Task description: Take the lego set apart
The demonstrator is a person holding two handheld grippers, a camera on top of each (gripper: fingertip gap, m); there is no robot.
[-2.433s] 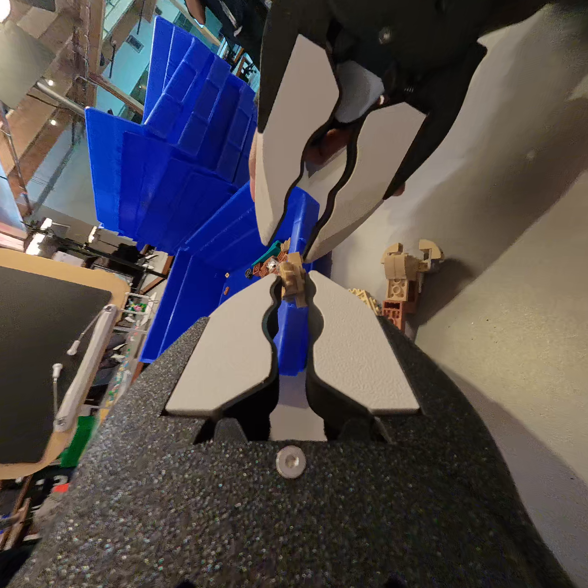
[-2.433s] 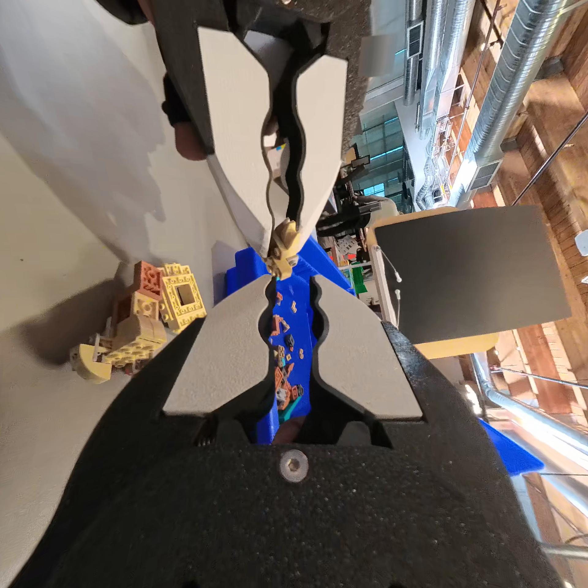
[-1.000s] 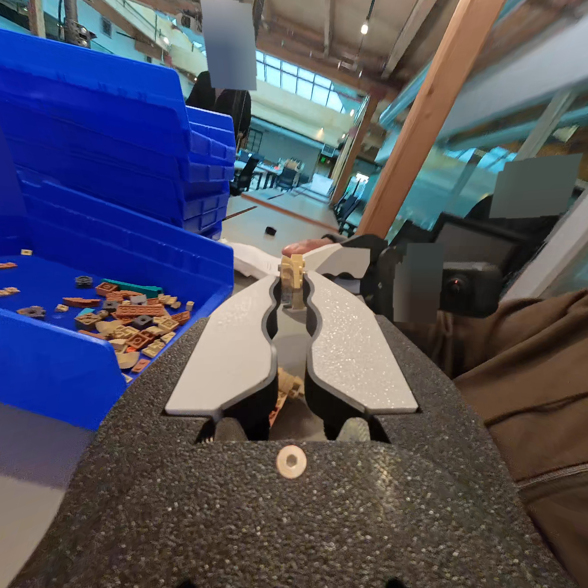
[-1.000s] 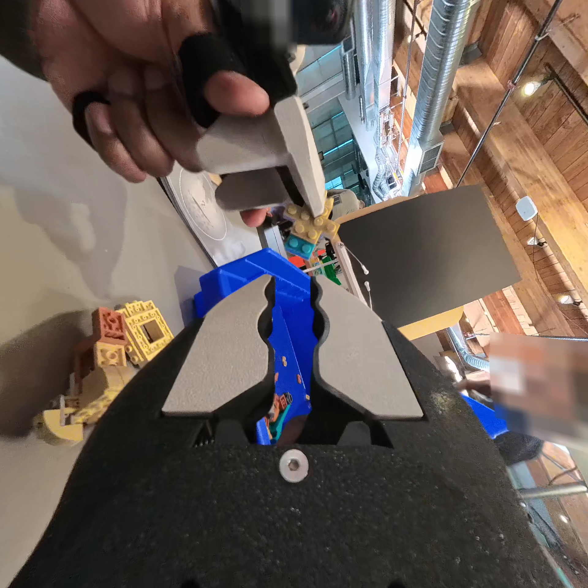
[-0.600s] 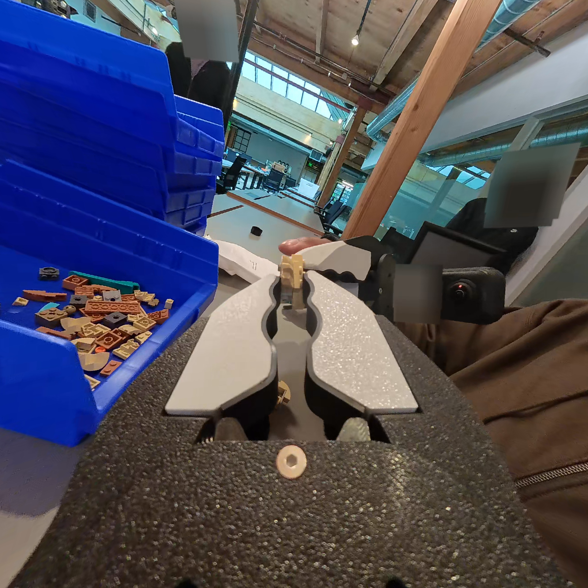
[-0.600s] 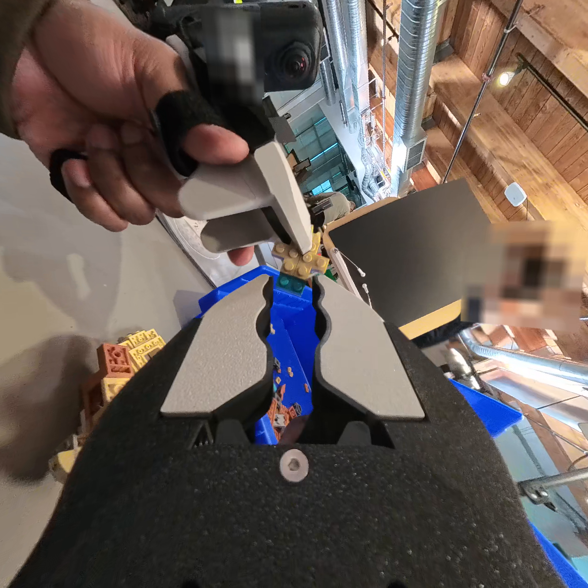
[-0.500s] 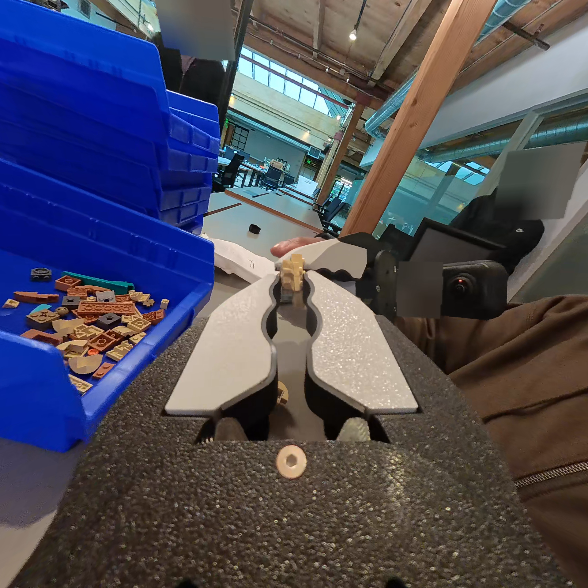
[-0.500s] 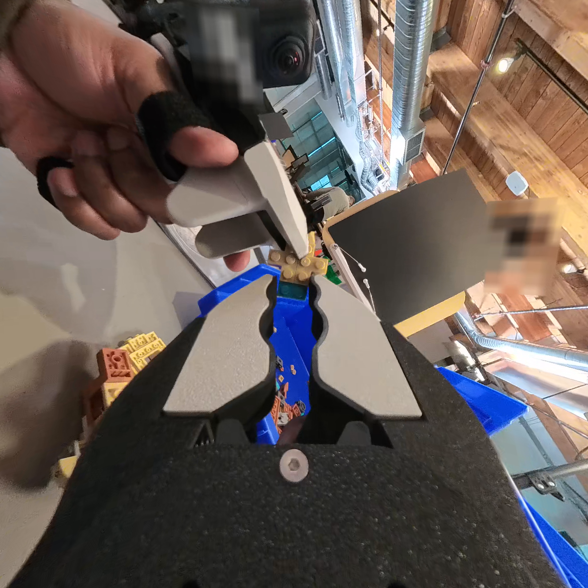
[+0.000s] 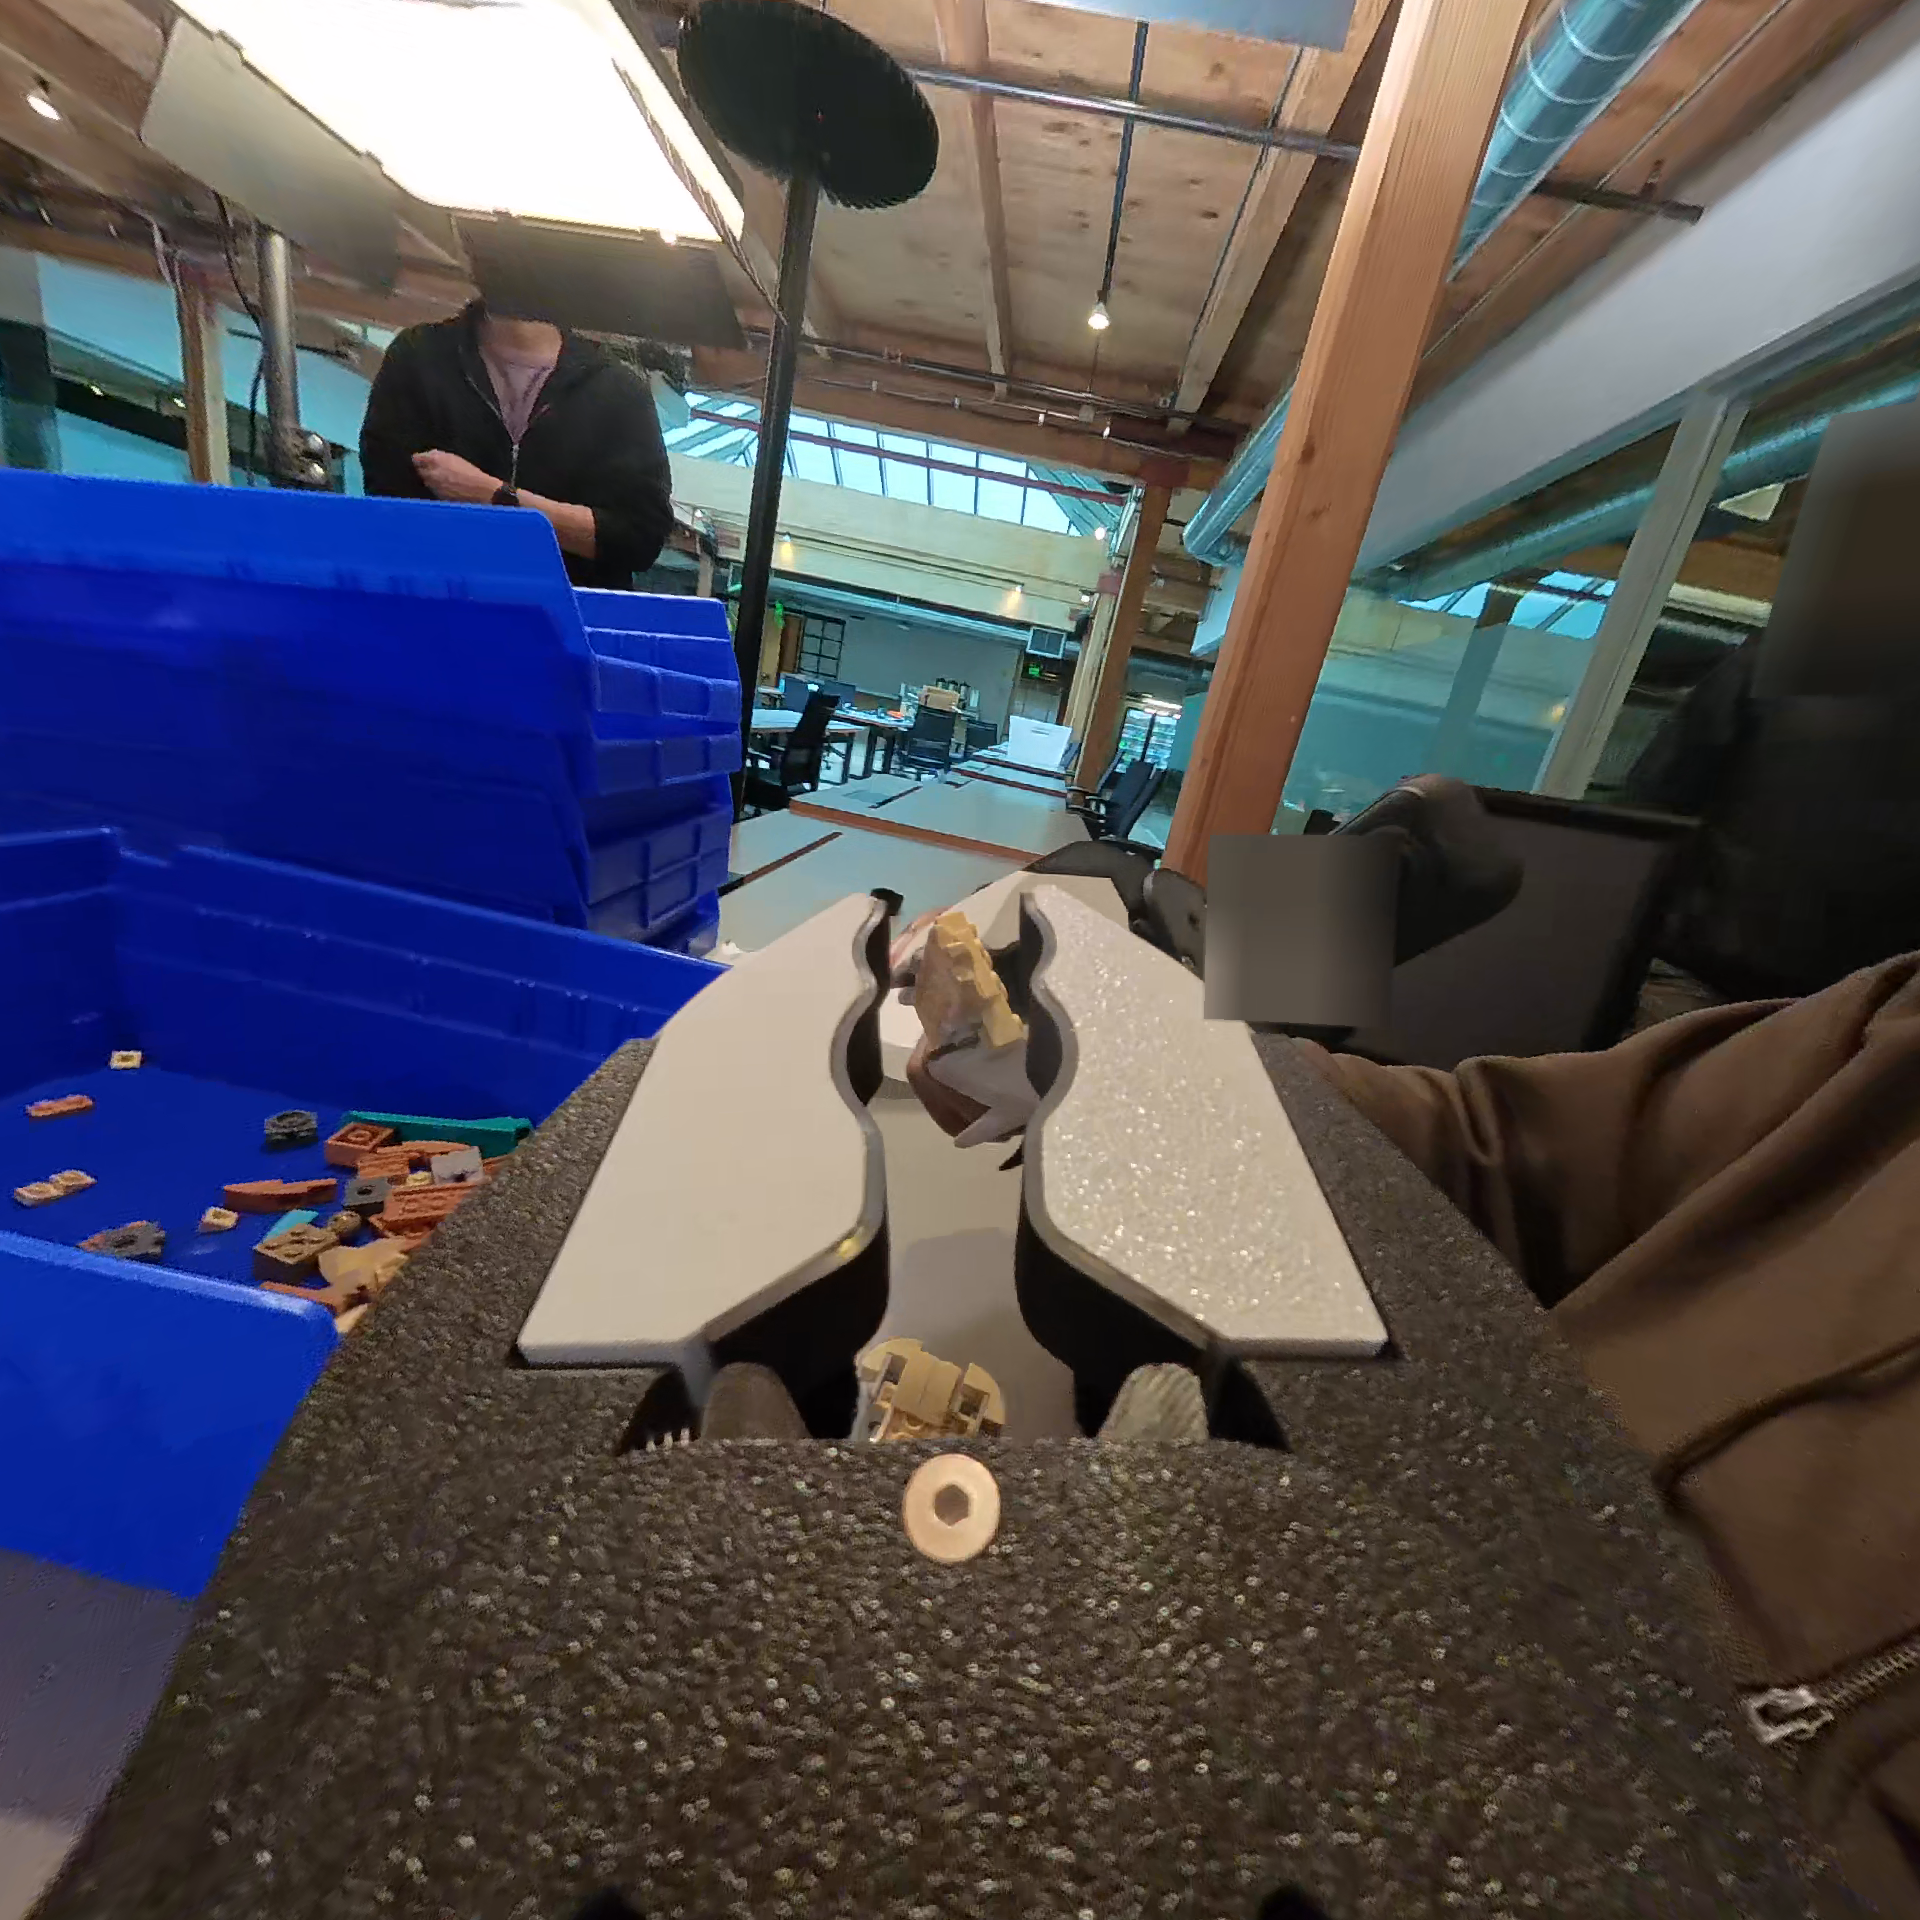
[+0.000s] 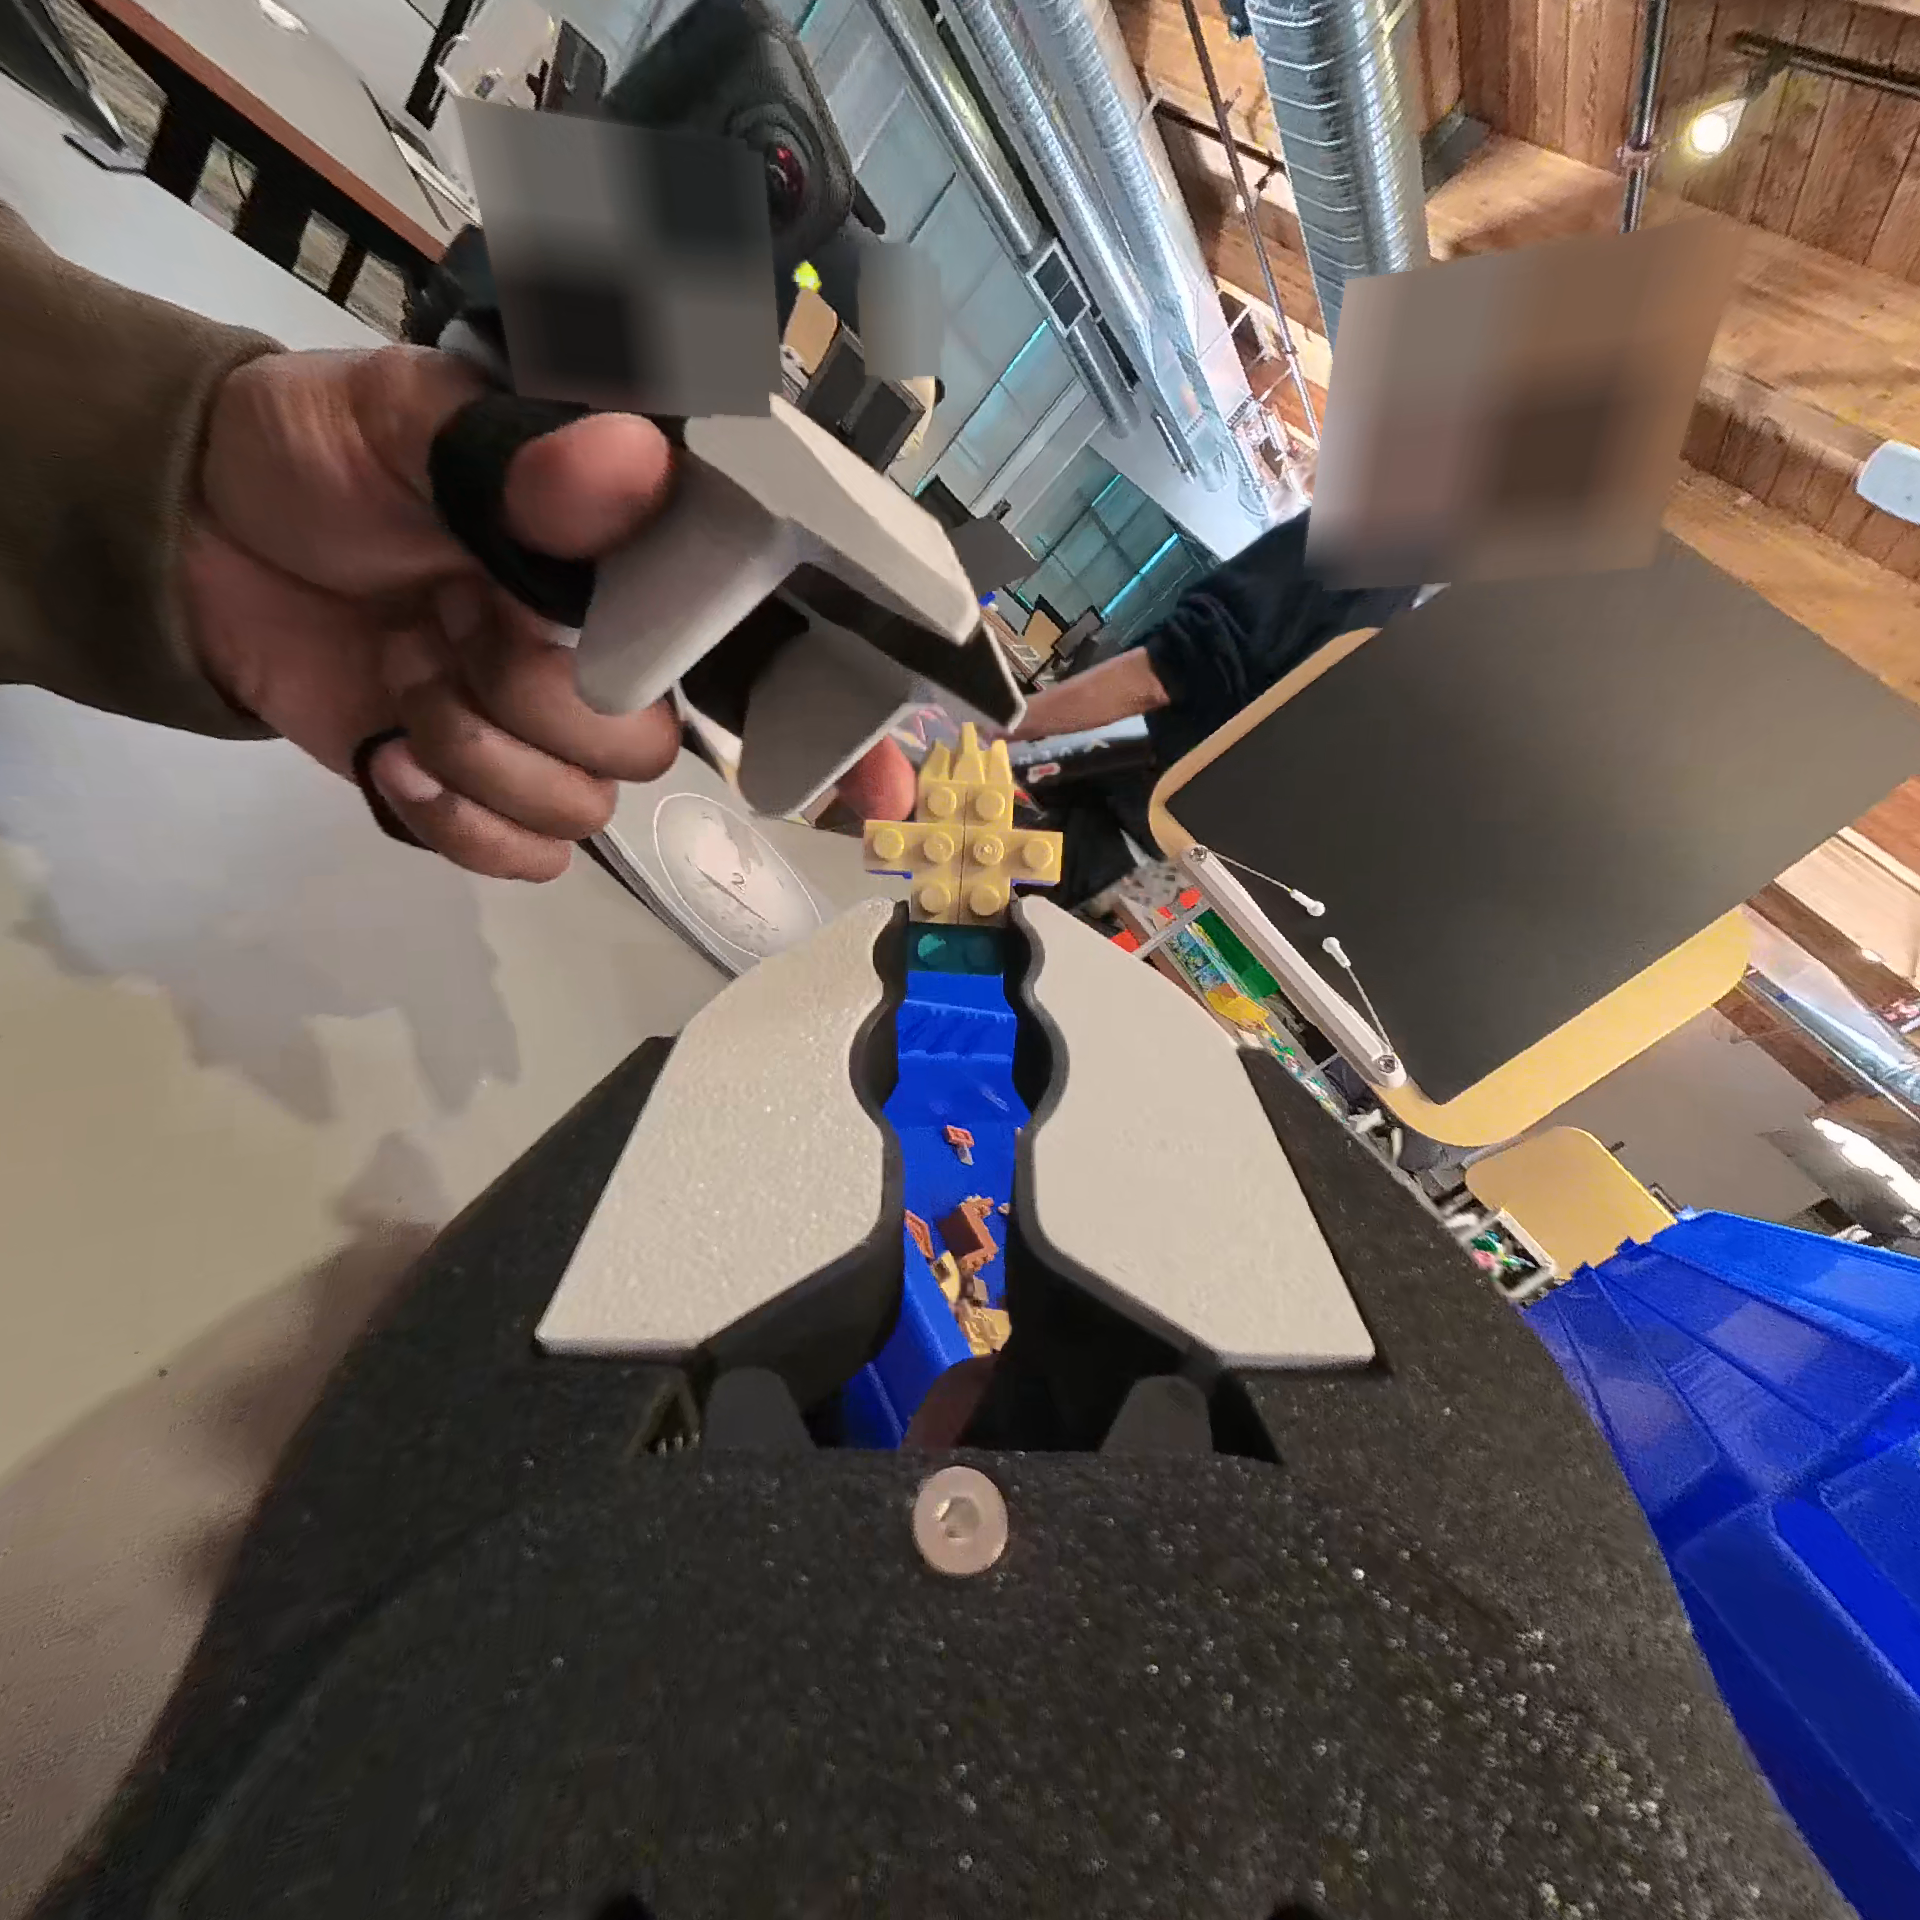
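In the right wrist view my right gripper (image 10: 961, 920) is shut on the lower end of a small tan brick assembly (image 10: 966, 847) with a teal piece at its base. Its pads press on both sides. The left gripper (image 10: 883, 727), held by a hand (image 10: 395, 623), shows just above the assembly with its fingers apart. In the left wrist view my left gripper (image 9: 956, 914) is open. The tan assembly (image 9: 961, 982) stands between its fingers without touching them. The right gripper's grey fingers (image 9: 982, 1086) hold it from below.
A blue bin (image 9: 416, 966) with several loose bricks is at the left, with stacked blue bins (image 9: 364, 675) behind it. A person (image 9: 509, 457) stands beyond them. A tan brick build (image 9: 930, 1392) lies on the grey table (image 10: 208, 1039). A black panel (image 10: 1558, 831) stands at the right. There is about 4 cm between the tips of the two grippers.
The left gripper held the tan assembly, then opened and let it go. The right gripper closed on the assembly's lower end and now carries it.
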